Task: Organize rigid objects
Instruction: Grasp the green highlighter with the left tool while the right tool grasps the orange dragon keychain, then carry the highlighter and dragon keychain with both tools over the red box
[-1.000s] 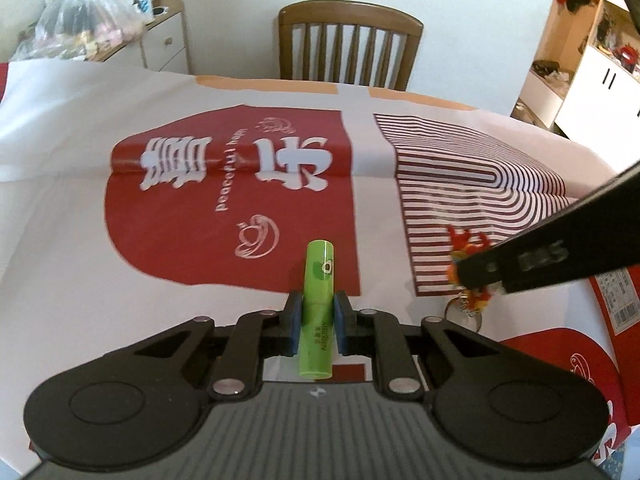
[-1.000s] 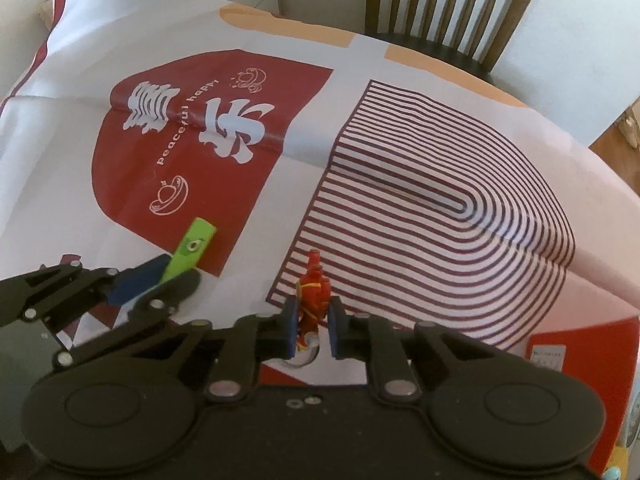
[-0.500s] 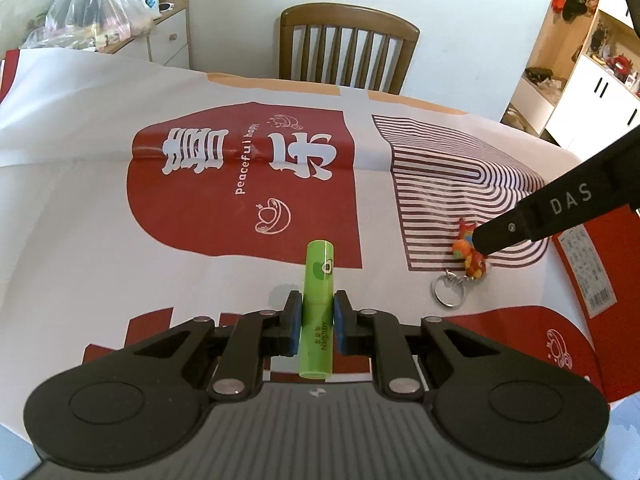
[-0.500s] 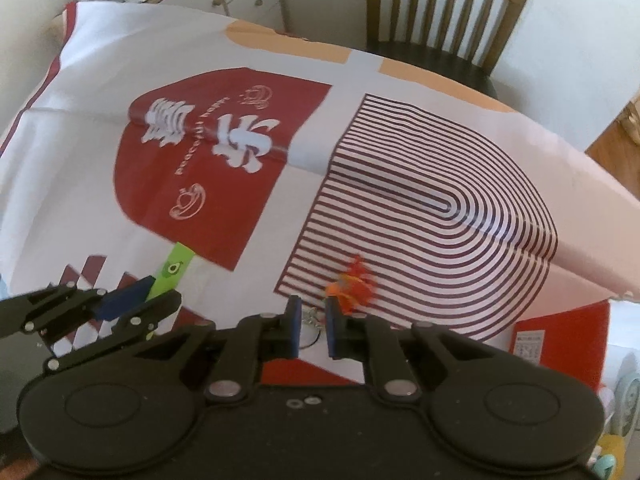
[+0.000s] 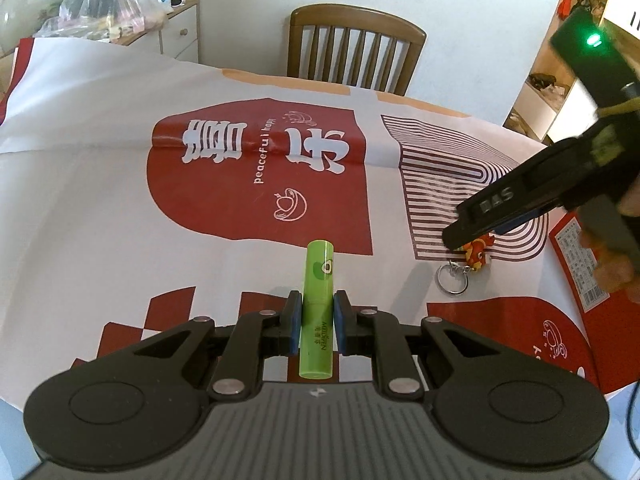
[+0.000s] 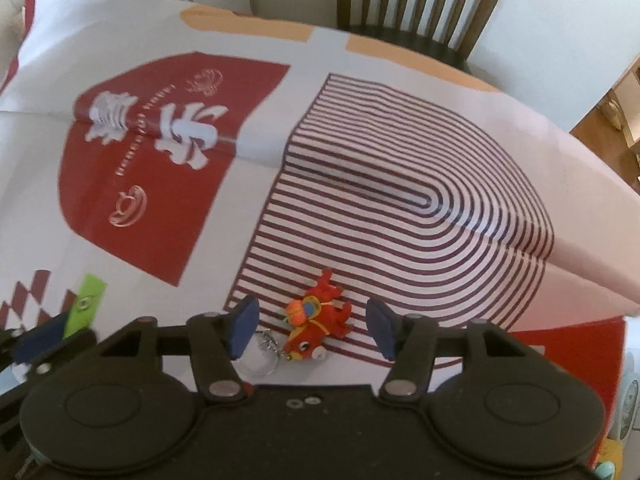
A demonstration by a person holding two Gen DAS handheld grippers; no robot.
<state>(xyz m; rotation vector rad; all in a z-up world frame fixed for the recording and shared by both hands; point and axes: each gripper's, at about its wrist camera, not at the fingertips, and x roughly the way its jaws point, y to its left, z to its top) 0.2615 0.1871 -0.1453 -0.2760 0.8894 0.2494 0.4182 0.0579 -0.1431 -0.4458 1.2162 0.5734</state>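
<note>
My left gripper [image 5: 316, 326] is shut on a light green lip-balm tube [image 5: 318, 308], which points forward above the tablecloth. That tube [image 6: 86, 304] also shows at the left edge of the right wrist view. A red and orange toy keychain [image 6: 316, 320] with a metal ring [image 6: 260, 360] lies on the striped part of the cloth. My right gripper [image 6: 314, 330] hangs over it with its jaws opening; the blue pads stand clear on both sides of the toy. In the left wrist view the keychain [image 5: 476, 254] lies under the right gripper's tip [image 5: 464, 236].
A white and red printed cloth [image 5: 120, 200] covers the table. A wooden chair [image 5: 354, 48] stands behind the far edge. A drawer unit with a filled plastic bag [image 5: 104, 4] is at the back left. White shelves [image 5: 560, 72] are at the back right.
The right gripper let go of the keychain, which now lies on the striped cloth between the spread pads. The left gripper drew back a little with the green tube.
</note>
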